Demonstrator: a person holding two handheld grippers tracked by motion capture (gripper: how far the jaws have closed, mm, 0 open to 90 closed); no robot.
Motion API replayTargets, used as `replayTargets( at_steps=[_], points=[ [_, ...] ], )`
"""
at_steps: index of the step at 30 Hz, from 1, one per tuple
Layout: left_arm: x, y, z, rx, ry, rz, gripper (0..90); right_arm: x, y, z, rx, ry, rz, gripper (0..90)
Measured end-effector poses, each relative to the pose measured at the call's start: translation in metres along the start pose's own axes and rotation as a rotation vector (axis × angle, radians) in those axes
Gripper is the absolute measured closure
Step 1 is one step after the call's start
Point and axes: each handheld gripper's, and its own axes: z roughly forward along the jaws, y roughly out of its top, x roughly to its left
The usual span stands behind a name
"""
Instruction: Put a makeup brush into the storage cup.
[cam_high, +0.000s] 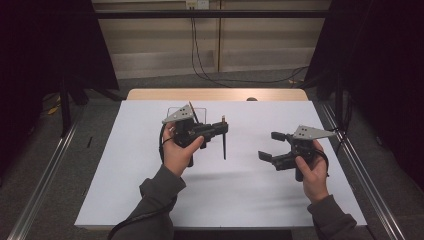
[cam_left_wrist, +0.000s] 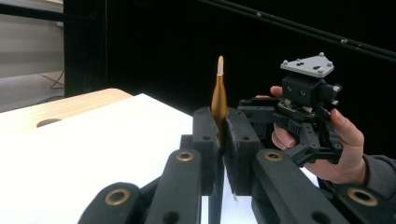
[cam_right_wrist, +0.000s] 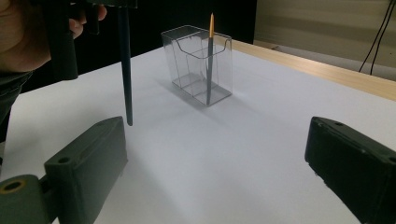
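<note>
Slim paintbrush (cam_left_wrist: 218, 100) with golden metal ferrule, pinched upright by left gripper (cam_high: 221, 126); right gripper (cam_high: 271, 145) spread wide; clear plastic box (cam_right_wrist: 198, 63) holding another brush (cam_right_wrist: 210, 56).

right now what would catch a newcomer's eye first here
First the left claw, shut on a gold-tipped paintbrush held upright above the white table. Behind it stands a clear plastic holder with a second brush standing in it. The right claw hangs open and empty on the right.
</note>
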Motion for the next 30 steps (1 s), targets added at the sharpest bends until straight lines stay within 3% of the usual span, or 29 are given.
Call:
replayTargets(
  at_steps=[13,30],
  points=[
    [0.000,0.000,-0.001,-0.004,-0.001,0.009,84.1,-0.001,-0.005,-0.009,-0.048,0.008,0.006,5.8],
    [0.002,-0.002,-0.006,-0.008,0.003,0.004,84.0,-0.002,-0.013,-0.019,-0.065,0.009,-0.002,6.9]
  ],
)
